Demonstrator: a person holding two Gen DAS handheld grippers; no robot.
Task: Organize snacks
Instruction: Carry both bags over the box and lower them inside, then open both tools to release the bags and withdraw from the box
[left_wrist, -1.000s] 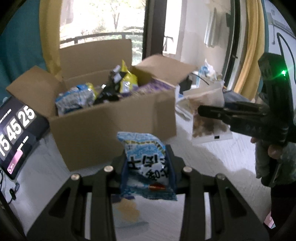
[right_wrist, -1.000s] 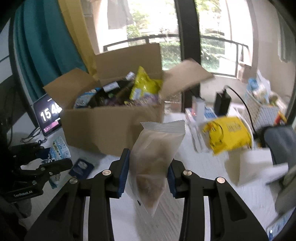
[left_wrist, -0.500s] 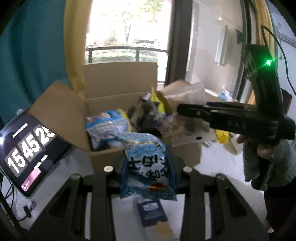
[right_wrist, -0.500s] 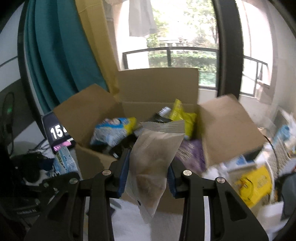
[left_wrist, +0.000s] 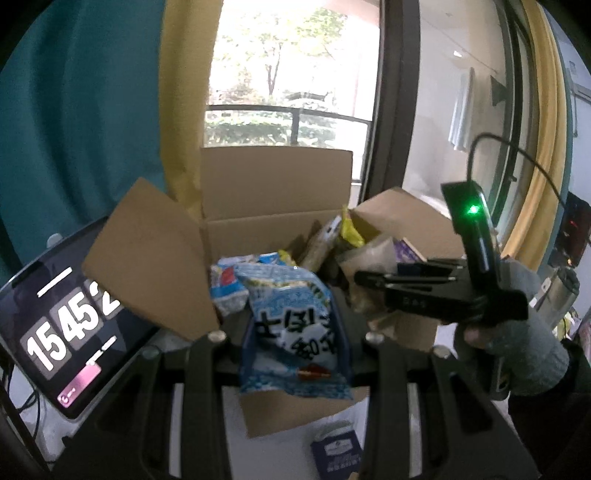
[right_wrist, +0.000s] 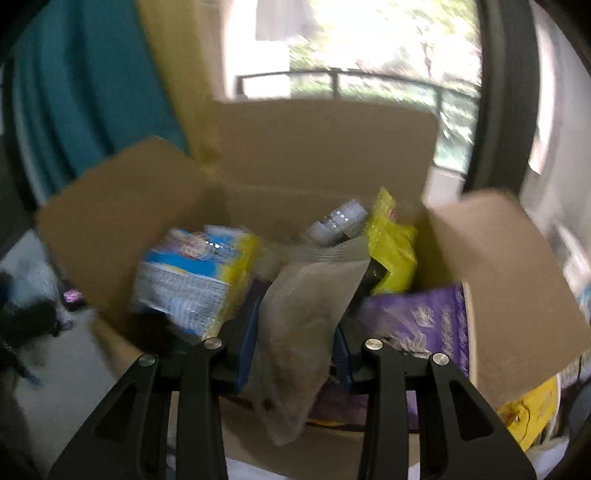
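Snacks over cardboard box (right_wrist: 325, 147) | left gripper (left_wrist: 295, 332) pinching light, crinkly blue snack bag (left_wrist: 291, 325) mid-body | right gripper (right_wrist: 295, 350) pinching soft translucent pouch (right_wrist: 299, 317), likely slippery.

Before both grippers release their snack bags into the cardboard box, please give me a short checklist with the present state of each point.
1. Left gripper holds the blue snack bag firmly: ok.
2. Right gripper holds the clear pouch firmly: ok.
3. Cardboard box flaps open: ok.
4. Clear pouch over the box opening: ok.
5. Blue snack bag past the near wall: cannot tell.
6. Free room among the packets inside: cannot tell.
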